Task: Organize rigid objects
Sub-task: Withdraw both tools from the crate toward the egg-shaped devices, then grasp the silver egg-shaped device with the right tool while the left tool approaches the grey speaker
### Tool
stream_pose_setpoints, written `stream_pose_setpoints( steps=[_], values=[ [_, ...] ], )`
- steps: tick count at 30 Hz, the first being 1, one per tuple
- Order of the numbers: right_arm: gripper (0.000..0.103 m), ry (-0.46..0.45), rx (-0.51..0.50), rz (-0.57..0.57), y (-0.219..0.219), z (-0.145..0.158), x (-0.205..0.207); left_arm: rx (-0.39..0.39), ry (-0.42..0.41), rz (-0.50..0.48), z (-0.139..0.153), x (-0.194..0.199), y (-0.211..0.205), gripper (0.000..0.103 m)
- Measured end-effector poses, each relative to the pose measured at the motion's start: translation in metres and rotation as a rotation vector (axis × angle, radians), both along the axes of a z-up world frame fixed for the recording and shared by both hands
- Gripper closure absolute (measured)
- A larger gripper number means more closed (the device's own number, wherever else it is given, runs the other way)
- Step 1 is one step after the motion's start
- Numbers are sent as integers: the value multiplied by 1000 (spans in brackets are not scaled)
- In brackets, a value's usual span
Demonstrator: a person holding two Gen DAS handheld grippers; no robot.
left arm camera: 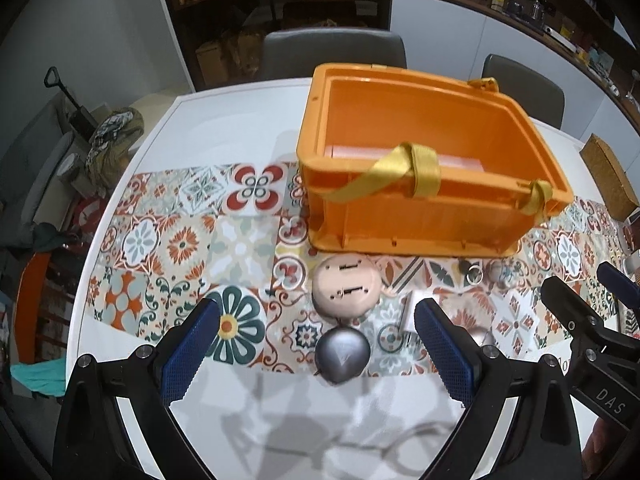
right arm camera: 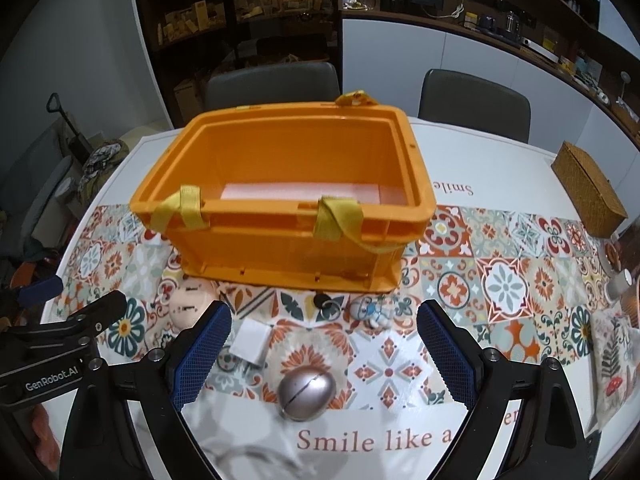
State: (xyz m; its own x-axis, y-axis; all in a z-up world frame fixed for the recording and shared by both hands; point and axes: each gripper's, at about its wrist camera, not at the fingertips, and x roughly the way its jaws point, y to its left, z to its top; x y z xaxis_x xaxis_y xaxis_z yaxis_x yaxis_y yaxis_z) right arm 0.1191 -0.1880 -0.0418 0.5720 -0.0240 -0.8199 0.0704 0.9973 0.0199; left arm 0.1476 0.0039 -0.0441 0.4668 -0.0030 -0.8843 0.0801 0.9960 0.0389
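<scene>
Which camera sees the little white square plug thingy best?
The right wrist view shows the small white square charger block best: whole and unblocked, beside the right gripper. In the left wrist view, only a pale sliver of it shows beside a blue finger pad.

A white worktop [right arm camera: 500, 152] with a tile-patterned runner [right arm camera: 500, 280] stands in a room with pale grey walls [left arm camera: 100, 32]. Two grey chairs [left arm camera: 334, 50] [right arm camera: 474, 100] are pushed in at its far edge. Behind them rise dark wooden shelves [right arm camera: 240, 12] crowded with boxes, and a long dark shelf [right arm camera: 540, 44] with small items runs along the right wall above white panels. To the left, bags [left arm camera: 114, 140] and clutter lie on the floor. A woven box [right arm camera: 588, 196] sits on the right.
</scene>
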Motion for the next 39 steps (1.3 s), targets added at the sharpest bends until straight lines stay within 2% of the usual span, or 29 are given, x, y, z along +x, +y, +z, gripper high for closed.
stream_pose_setpoints(
  steps=[13,19,39],
  values=[
    [9,81,-3,27,7,-36,-12,24,78,1,-37,-16,1,4],
    [9,130,-1,41,10,-53,-14,4,124,8,-54,-20,5,4],
    [10,227,-13,62,18,-102,-14,52,202,12,-101,-25,6,4]
  ],
)
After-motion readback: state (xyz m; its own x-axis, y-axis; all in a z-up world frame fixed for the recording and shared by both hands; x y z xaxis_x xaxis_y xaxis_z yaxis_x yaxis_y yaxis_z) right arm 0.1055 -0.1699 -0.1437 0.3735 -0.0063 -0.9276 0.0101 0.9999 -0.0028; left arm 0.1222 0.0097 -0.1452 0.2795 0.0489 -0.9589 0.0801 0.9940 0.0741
